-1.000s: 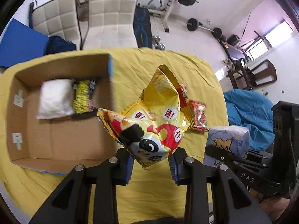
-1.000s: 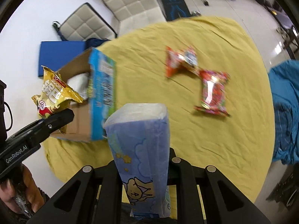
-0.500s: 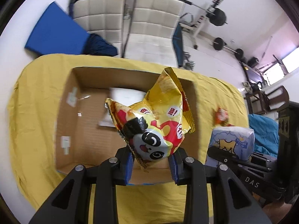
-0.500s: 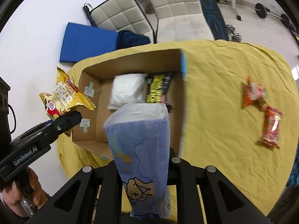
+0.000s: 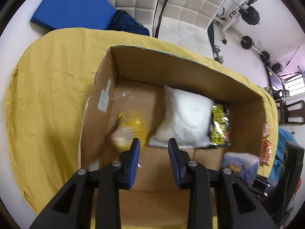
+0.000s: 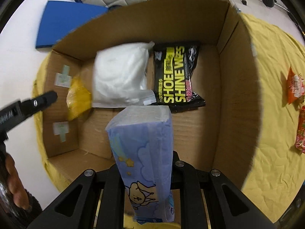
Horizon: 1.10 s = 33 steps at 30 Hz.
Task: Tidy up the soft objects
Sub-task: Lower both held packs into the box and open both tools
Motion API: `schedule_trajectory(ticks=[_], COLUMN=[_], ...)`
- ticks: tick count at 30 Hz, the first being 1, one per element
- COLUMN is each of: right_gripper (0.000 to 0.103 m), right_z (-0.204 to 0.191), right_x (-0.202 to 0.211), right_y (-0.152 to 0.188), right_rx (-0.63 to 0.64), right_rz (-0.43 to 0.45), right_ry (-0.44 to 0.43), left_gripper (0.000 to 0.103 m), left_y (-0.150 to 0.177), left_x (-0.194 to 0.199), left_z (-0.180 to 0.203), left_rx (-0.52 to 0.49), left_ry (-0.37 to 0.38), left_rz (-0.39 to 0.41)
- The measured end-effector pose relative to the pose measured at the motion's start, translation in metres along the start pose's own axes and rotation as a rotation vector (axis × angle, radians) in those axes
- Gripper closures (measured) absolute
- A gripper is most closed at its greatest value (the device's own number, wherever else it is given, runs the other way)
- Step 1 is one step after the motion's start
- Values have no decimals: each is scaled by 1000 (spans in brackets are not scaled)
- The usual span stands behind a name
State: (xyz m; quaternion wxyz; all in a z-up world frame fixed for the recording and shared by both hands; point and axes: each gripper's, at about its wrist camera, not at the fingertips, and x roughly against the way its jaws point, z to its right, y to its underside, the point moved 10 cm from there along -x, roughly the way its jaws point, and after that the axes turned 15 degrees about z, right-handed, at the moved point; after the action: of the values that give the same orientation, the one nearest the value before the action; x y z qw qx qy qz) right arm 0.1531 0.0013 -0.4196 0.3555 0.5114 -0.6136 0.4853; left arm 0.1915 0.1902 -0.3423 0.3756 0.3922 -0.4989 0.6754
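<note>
"SHOE SHINE WIPES" on black pkt (image 6: 178,76) in box (image 6: 236,95)

A round table under a yellow cloth (image 5: 47,95) carries an open cardboard box (image 5: 171,70). Two red snack packets (image 6: 297,103) lie on the cloth just right of the box.

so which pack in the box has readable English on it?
The black pack against the box's right wall, printed SHOE SHINE WIPES in yellow. The white pouch beside it is plain; the yellow bag is blurred.
</note>
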Motion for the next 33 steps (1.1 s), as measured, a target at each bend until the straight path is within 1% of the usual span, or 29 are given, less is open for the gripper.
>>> schedule_trajectory(ticks=[3,9,12,14,15,16,17,18,19,21,22,23,24,25,27,28,29,30,31,32,33], right_gripper=[87,87,85,82,78,70,65,55,51,49,47,47,44,38,33,33,32,27,21,18,12], right_z=[0,-3,-3,-2,-2,-3,-3,-4,-4,-3,-3,-3,-3,-4,-5,-6,-7,-7,-7,-9,-7], right_x=[-17,-45,-55,-57,-58,-59,-58,-57,-56,-53,-50,-48,-46,-44,-35,-32,-27,-23,-17,-12,-6], right_y=[5,19,25,29,31,31,31,32,32,33,33,33,33,34,30,29,29,28,26,25,20], right_rx=[6,34,43,47,54,62,67,68,68,69,71,73,77,84,92,97,105,110,113,116,117], right_rz=[-23,-78,-96,-103,-101,-97,-92,-89,-83,-76,-74,-69,-62,-55,-40,-29,-17,-11,0,17,24], right_ry=[15,31,45,58,66,75,82,83,87,98,102,105,113,119,129,135,144,154,161,164,170], left_gripper=[75,75,75,75,73,71,70,70,70,69,66,60,56,53,39,34,27,21,19,16,11], left_y=[-6,-7,-4,-2,-1,0,1,3,5,10,13,15,17,19,22,23,25,24,24,24,24], left_x=[-23,-55,-60,-58,-56,-54,-52,-48,-46,-41,-40,-37,-35,-32,-27,-25,-21,-19,-14,-12,-6], left_z=[-9,-17,-18,-16,-15,-14,-14,-14,-13,-11,-11,-11,-10,-10,-10,-10,-10,-10,-10,-10,-10], left_rx=[-26,-78,-88,-89,-92,-95,-96,-99,-101,-109,-116,-124,-127,-127,-122,-118,-114,-111,-106,-102,-96], left_ry=[-29,-56,-57,-46,-46,-47,-51,-61,-69,-69,-76,-80,-80,-84,-78,-73,-68,-65,-63,-63,-60], left_rz=[-15,-64,-74,-75,-73,-72,-71,-65,-63,-56,-54,-52,-47,-41,-32,-27,-20,-13,0,9,21])
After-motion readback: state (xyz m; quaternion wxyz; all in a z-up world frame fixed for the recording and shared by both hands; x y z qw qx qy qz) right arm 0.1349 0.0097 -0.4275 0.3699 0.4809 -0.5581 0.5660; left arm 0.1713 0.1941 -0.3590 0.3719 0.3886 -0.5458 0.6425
